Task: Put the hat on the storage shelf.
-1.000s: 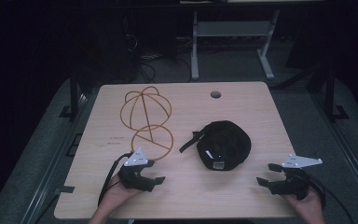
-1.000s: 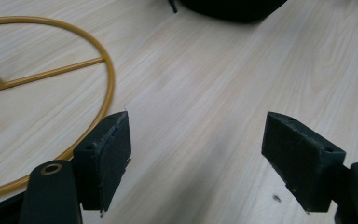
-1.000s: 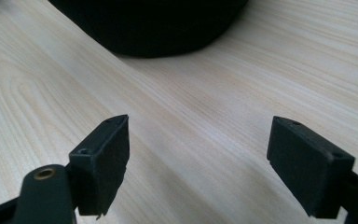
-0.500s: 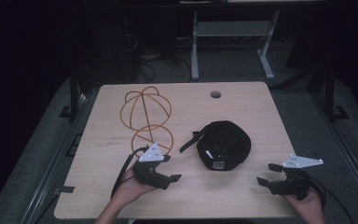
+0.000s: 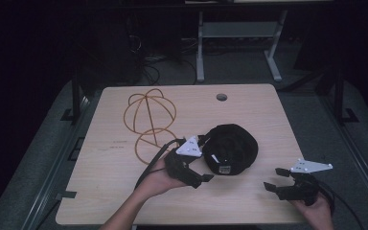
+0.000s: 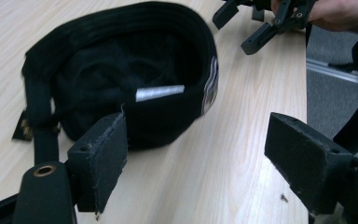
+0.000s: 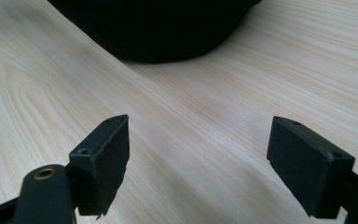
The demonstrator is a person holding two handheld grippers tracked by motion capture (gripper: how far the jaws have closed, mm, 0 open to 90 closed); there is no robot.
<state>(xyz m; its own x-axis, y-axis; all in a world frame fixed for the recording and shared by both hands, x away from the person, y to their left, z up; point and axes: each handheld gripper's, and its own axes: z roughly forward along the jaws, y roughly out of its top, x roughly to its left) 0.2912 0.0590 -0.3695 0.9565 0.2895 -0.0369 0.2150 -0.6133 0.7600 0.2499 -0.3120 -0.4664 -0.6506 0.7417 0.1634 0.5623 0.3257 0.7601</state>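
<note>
Left tongs agape, prob. touching black cap.

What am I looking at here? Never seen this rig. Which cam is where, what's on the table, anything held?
No robot: a person holds a two-jaw gripper in each hand. The high view looks down on the table from above the person's side. Each of the other two cameras rides on one gripper, looking along its black jaws. On the table lie a black cap, upside down, and a wire frame of orange hoops. The left gripper is open beside the cap's near edge; its own view shows the cap just past its jaws. The right gripper is open over bare wood. Neither holds anything.
</note>
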